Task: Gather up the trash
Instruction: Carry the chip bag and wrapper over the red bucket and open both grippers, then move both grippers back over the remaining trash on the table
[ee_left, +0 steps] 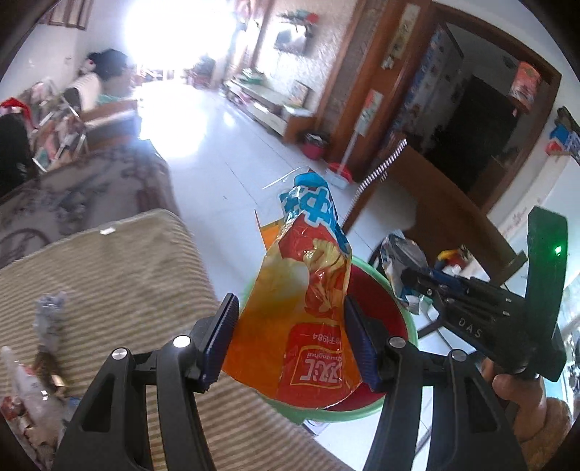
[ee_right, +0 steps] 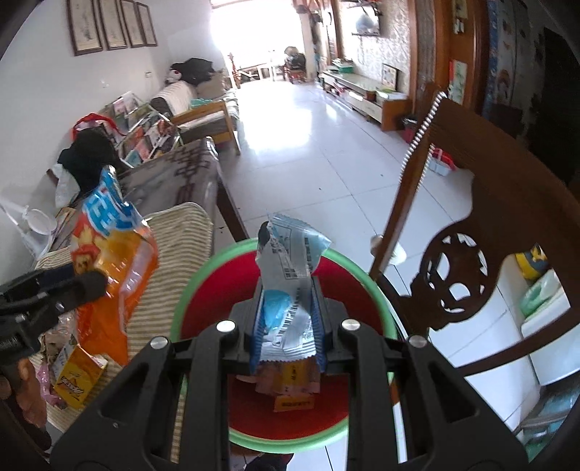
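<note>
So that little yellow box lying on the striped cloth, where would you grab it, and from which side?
I'd take the yellow box across its narrow width, coming down from above. It lies flat on the striped cloth, so its two long side edges are the faces the fingers could close on. Other scraps crowd its left edge, so a sideways approach looks awkward. Both grippers are full now, though.

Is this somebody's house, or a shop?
Most likely a home's living room: a wooden sofa by the wall, framed pictures hanging above, and a low TV cabinet across the white tiled floor.
</note>
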Available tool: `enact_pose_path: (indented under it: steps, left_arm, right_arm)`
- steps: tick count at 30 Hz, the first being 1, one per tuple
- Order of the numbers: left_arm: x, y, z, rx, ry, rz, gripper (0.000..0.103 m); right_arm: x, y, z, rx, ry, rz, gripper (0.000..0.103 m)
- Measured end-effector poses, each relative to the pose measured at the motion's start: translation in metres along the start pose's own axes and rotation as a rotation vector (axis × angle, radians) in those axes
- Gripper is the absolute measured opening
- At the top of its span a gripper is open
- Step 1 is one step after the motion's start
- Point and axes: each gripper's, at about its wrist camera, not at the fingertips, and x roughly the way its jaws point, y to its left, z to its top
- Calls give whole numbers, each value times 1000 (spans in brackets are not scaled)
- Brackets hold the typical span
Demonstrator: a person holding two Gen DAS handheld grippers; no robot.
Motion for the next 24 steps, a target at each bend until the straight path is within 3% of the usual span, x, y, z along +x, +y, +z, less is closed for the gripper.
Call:
enact_pose_path:
  steps: [3, 5, 6, 7, 18, 24]
  left_arm:
    - [19, -6, -1, 7, 39, -25, 59]
    - [26, -6, -1, -3, 45, -21, 65]
    - [29, -6, 0, -10, 47, -12, 69]
    - [31, -5, 1, -20, 49, -7, 74]
    - [-18, 28, 3, -43, -59, 106, 77]
    - [-57, 93, -17, -143, -100, 265, 77]
  right_arm:
    - [2, -8, -1, 15, 9, -7, 24]
    - [4, -12, -2, 24, 10, -25, 39]
    - [3, -12, -2, 29, 3, -39, 59]
    - [1, -13, -2, 32, -7, -46, 66]
    - [6, 18, 8, -11, -17, -19, 67]
    - [26, 68, 7, -83, 30, 65, 67]
